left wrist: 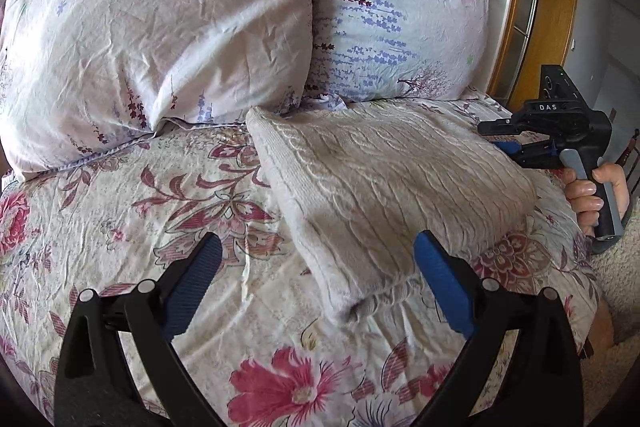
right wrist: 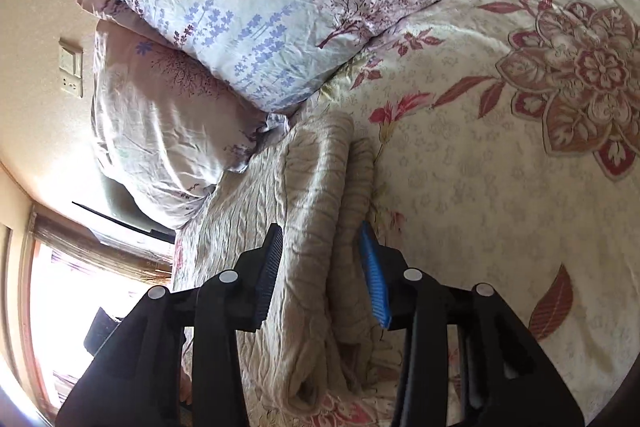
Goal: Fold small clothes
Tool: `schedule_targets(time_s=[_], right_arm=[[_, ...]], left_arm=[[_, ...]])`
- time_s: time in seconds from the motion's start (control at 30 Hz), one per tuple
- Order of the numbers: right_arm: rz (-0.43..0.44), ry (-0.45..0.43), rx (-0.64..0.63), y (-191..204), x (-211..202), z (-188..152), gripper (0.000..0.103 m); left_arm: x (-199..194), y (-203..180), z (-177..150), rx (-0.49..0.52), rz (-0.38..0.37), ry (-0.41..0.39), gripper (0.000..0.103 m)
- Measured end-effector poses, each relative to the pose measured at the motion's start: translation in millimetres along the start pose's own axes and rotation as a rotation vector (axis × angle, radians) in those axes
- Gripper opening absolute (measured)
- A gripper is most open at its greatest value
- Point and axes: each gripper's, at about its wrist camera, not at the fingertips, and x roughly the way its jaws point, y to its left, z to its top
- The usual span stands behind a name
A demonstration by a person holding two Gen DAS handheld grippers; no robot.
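The cream knitted sweater lies folded on the flowered bedspread, near the pillows. The left gripper gapes empty at its near corner; the right gripper straddles the folded edge, released. Folding looks finished; next, probably tidying or setting aside.

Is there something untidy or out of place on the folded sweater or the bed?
Mostly neat. The cream sweater lies folded on the floral bedspread, but at its near corner a bunched bit of fabric pokes out from between the layers.
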Motion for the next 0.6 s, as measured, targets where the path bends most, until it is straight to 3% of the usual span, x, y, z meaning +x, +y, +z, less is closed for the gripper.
schedule_targets(time_s=[0.2, 0.23, 0.27, 0.33, 0.6], right_arm=[[0.022, 0.034, -0.002, 6, 10, -9, 0.040], [0.024, 0.035, -0.007, 8, 11, -11, 0.036], [0.016, 0.033, -0.020, 10, 11, -12, 0.019], [-0.011, 0.010, -0.047, 14, 11, -12, 0.013], [-0.065, -0.031, -0.016, 8, 14, -1, 0.011]], left_arm=[[3, -17, -17, 0.100, 0.036, 0.029, 0.097], [5, -20, -18, 0.113, 0.047, 0.034, 0.097], [9, -22, -17, 0.126, 0.071, 0.040, 0.097], [17, -22, -16, 0.136, 0.126, 0.059, 0.097], [23, -8, -13, 0.093, 0.156, 0.088, 0.097]])
